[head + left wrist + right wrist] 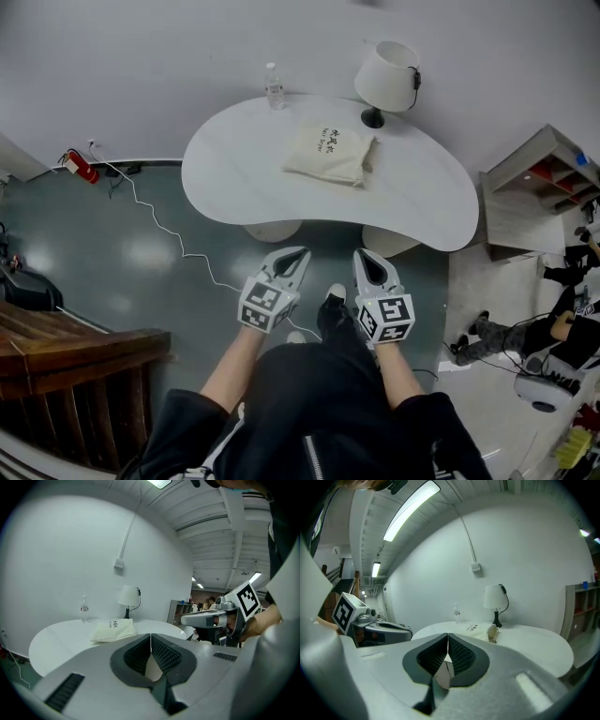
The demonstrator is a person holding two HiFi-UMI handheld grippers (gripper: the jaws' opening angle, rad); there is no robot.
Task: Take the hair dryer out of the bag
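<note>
With my left gripper (pixel 300 251) and right gripper (pixel 362 254) both closed on nothing and well short of the table (pixel 234 178), where the cream bag (pixel 330 153) lies near the lamp (pixel 386 77), its hair dryer unseen, I should open them before reaching its mouth.

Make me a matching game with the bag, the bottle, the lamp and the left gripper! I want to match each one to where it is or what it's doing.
Things:
1. bag
2. bottle
3. lamp
4. left gripper

Clues:
A. shut and empty, over the floor, short of the table
B. stands at the far edge, has a white shade
C. lies flat near the middle
D. clear, stands at the far edge, furthest left

Pairs: 1-C, 2-D, 3-B, 4-A.
</note>
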